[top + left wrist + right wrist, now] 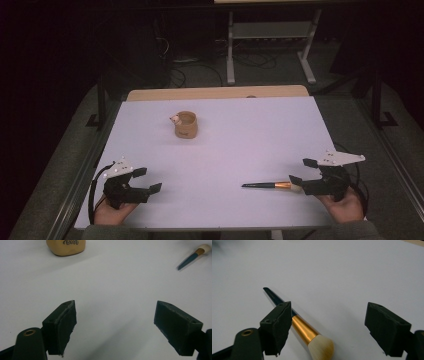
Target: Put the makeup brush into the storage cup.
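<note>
- The makeup brush (272,185) lies flat on the smooth white desk (240,140): dark tapered handle, shiny gold ferrule, soft cream bristles.
- Right gripper (303,172): jaws spread wide, bristles just beside them.
- Left gripper (147,180): jaws apart, holding nothing.
- The left gripper view shows "Best" lettered on the round tan cup (66,247).

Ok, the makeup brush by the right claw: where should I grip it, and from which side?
Grip the makeup brush on its gold ferrule, coming from above with the open right claw. It lies flat on the white table, bristles toward the claw, so the jaws should straddle it across its width. The ferrule looks rigid and thickest; the bristles would squash.
</note>
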Available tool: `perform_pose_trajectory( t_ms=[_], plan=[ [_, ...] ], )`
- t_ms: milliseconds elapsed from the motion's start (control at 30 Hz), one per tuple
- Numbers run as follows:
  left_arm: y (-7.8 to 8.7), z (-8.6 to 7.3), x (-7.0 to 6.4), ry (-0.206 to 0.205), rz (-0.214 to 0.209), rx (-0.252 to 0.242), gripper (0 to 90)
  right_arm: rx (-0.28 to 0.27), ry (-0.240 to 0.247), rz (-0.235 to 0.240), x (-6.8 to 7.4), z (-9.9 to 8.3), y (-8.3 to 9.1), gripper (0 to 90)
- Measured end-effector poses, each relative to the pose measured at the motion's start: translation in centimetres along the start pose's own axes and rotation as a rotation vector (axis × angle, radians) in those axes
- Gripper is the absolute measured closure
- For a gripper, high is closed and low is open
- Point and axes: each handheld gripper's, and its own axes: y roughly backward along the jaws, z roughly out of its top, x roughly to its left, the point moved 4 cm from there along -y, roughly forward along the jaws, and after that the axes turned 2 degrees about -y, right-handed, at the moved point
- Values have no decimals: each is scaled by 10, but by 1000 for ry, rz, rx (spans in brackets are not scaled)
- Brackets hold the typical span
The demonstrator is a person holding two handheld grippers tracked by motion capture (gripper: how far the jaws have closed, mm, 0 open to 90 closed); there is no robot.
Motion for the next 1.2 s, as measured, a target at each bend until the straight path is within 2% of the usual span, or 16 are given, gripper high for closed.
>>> perform_pose_trajectory(
  t_ms=[300,500,700,833,900,933,967,1000,1033,1200],
  plan=[
    [1,-1,0,1,1,-3,181,-12,4,17,2,2,1,205],
    [2,-1,0,2,2,-6,181,5,28,43,2,5,-1,205],
    [3,0,1,6,6,-13,181,29,75,77,5,14,-3,199],
    [1,-1,1,10,3,-8,181,45,129,96,6,28,-1,196],
    [1,-1,1,11,3,-6,181,59,154,95,7,31,-2,199],
    [1,0,2,-6,4,-6,181,67,169,94,8,33,-3,201],
    [0,0,2,-3,5,-6,181,67,169,94,8,33,-3,201],
    [0,1,1,5,2,-7,181,93,182,111,9,36,-6,198],
    [0,1,1,5,2,-7,181,93,182,111,9,36,-6,198],
    [-1,1,0,2,2,-12,181,163,239,143,13,44,-18,230]
  ],
)
